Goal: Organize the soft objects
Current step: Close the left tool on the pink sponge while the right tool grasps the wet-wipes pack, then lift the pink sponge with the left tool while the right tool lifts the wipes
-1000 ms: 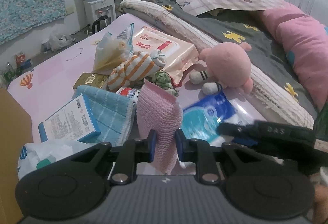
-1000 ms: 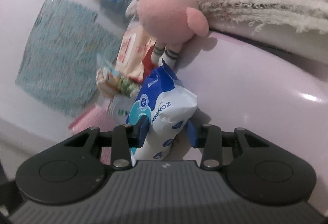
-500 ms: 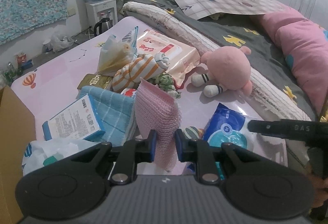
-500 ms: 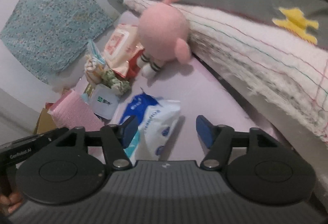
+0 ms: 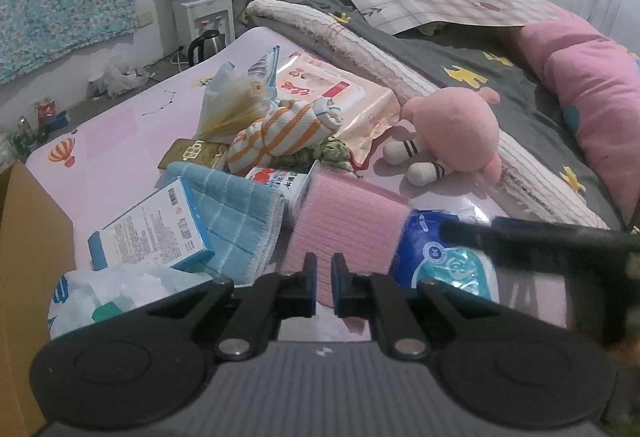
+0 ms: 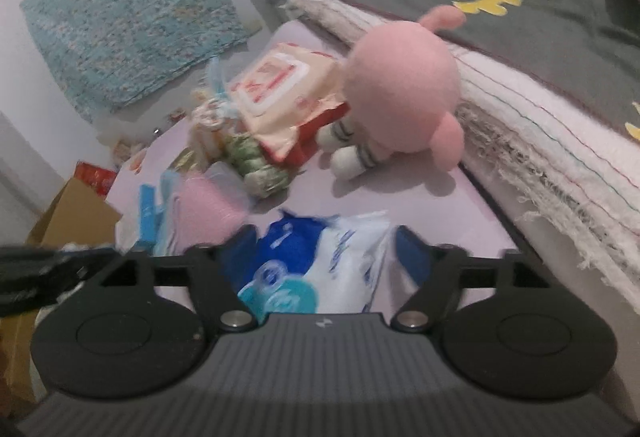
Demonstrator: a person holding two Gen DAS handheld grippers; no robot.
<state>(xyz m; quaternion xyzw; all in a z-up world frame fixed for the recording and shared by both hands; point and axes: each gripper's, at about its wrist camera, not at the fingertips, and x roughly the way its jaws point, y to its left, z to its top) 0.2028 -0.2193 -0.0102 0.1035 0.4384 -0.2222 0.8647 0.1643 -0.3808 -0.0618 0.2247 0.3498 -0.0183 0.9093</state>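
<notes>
Since previous frame: pink cloth (image 5: 348,225) lowered flat at frame centre, left gripper (image 5: 324,285) fingers pinching its near edge. Right gripper (image 6: 324,253) wide, straddling wipes pack (image 6: 316,261), unclamped. Advise releasing squarely.

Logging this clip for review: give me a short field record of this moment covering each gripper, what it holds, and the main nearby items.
left gripper: left gripper, shut on the pink waffle-textured cloth
right gripper: right gripper, open, fingers either side of the blue and white tissue pack, not squeezing it
surface: pale pink mat beside the bed
pink round plush toy: lying against the bed's edge
light blue folded towel: left of the pink cloth, a blue and white carton on it
image quality: right wrist view blurred
</notes>
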